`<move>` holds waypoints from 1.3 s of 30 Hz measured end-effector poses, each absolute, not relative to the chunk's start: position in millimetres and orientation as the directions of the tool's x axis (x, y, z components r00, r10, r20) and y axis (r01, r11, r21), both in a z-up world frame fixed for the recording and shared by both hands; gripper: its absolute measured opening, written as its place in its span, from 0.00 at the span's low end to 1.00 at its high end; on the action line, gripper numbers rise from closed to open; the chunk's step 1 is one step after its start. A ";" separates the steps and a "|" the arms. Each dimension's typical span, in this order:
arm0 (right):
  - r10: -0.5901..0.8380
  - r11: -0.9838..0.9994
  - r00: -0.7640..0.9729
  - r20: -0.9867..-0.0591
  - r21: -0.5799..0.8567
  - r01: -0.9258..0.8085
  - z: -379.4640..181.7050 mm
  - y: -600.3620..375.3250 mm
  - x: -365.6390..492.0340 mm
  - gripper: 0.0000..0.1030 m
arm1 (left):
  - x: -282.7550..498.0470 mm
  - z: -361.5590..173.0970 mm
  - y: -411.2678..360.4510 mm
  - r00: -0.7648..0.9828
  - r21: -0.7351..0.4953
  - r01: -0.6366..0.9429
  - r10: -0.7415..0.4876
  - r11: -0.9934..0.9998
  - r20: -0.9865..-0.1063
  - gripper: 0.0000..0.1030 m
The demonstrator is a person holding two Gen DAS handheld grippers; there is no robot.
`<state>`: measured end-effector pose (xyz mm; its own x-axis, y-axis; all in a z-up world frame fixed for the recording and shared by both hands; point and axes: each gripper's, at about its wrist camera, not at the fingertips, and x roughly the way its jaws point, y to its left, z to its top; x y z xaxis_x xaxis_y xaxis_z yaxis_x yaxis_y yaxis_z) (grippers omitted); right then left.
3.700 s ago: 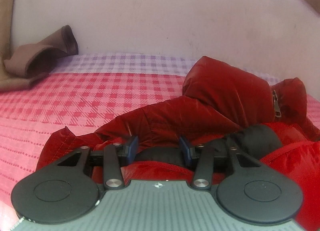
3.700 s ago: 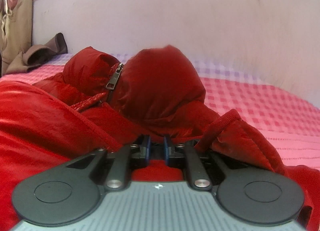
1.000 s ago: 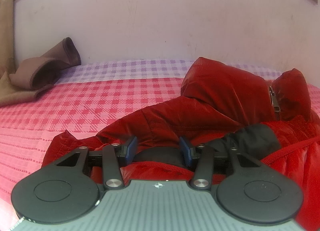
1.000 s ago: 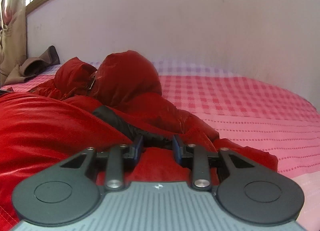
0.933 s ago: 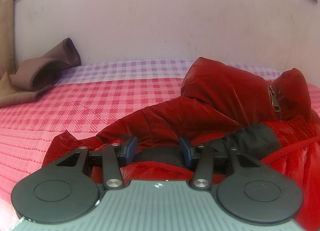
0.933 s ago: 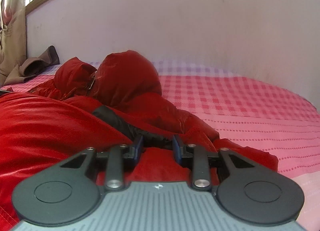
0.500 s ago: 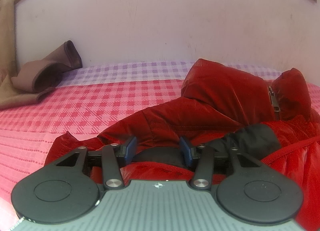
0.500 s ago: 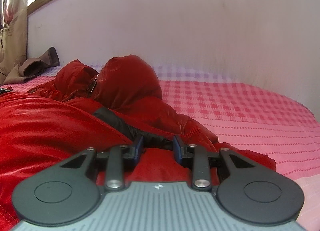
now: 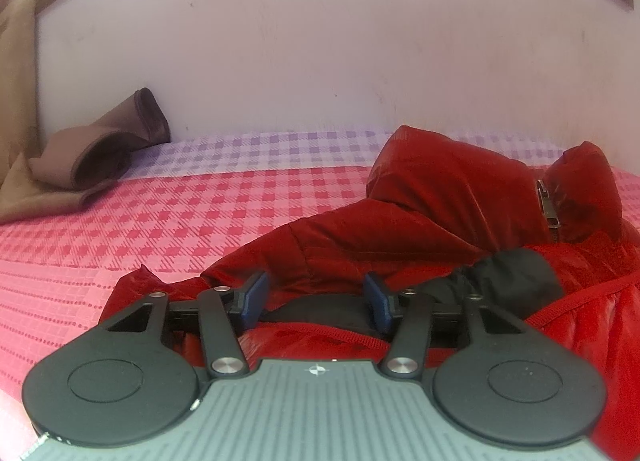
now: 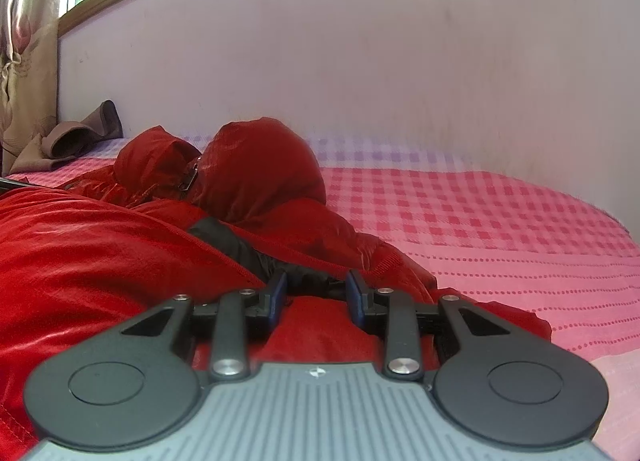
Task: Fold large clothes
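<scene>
Both grippers sit low over the near hem with jaws apart and nothing pinched: the left gripper (image 9: 316, 297) gapes wide, the right gripper (image 10: 316, 295) a bit narrower. The red puffer jacket (image 9: 420, 221) lies on the pink checked bedspread (image 9: 180, 213), long axis running away from them, hood (image 10: 260, 169) toward the wall. My guess is that slick puffy shell slips or grabs unevenly, skewing the fold.

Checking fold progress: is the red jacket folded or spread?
Partly folded: the jacket has its hem doubled over, black lining showing, hood still puffed up.
</scene>
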<state>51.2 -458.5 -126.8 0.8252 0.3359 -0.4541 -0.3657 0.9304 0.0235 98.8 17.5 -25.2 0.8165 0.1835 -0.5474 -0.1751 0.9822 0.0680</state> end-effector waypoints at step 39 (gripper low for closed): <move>0.327 0.932 0.837 -0.439 0.001 -0.363 -124.6 -456.7 47.5 0.30 | 95.2 -21.8 22.5 0.828 0.004 -0.148 0.126 0.989 -0.546 0.59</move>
<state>47.5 -456.7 -124.6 0.8371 0.3270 -0.4385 -0.3634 0.9316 0.0011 95.2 22.5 -21.8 0.8281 0.1257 -0.5463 -0.1477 0.9890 0.0038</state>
